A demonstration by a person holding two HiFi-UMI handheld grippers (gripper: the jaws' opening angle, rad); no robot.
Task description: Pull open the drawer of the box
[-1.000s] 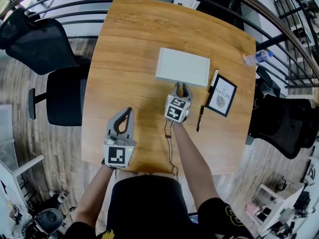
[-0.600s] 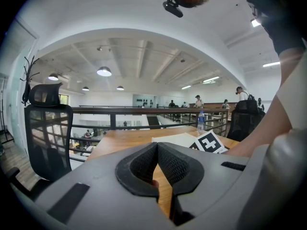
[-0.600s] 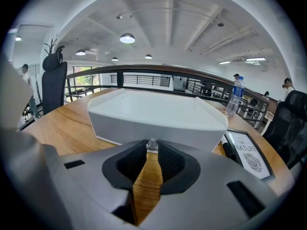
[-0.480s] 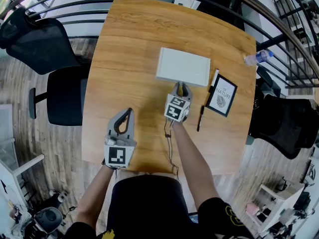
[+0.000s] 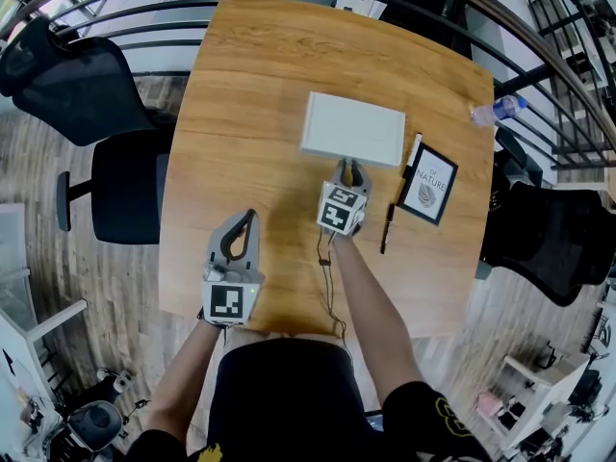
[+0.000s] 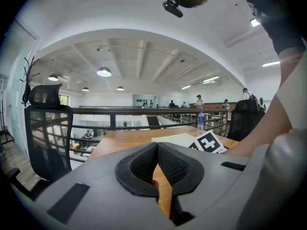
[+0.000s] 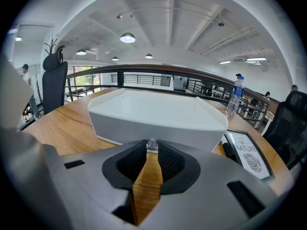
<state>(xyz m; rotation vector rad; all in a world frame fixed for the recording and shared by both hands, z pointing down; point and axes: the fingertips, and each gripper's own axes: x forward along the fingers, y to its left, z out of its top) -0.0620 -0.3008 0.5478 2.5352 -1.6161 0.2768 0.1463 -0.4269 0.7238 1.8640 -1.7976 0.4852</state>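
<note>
A flat white box (image 5: 353, 129) lies in the middle of the wooden table (image 5: 250, 85), its drawer front facing me (image 7: 158, 123). A small clear knob (image 7: 152, 144) sticks out of that front. My right gripper (image 5: 352, 168) is up against the box's near side, and its fingertips (image 7: 152, 150) are shut on the knob. The drawer looks flush with the box. My left gripper (image 5: 249, 216) is nearer me on the left, over bare table and apart from the box. Its jaws (image 6: 157, 145) meet at the tips with nothing between them.
A framed picture (image 5: 427, 184), a black pen (image 5: 387, 227) and a white pen (image 5: 412, 152) lie right of the box. A water bottle (image 5: 498, 111) lies at the table's right edge. Black office chairs (image 5: 96, 94) (image 5: 549, 239) stand on both sides, with a railing beyond.
</note>
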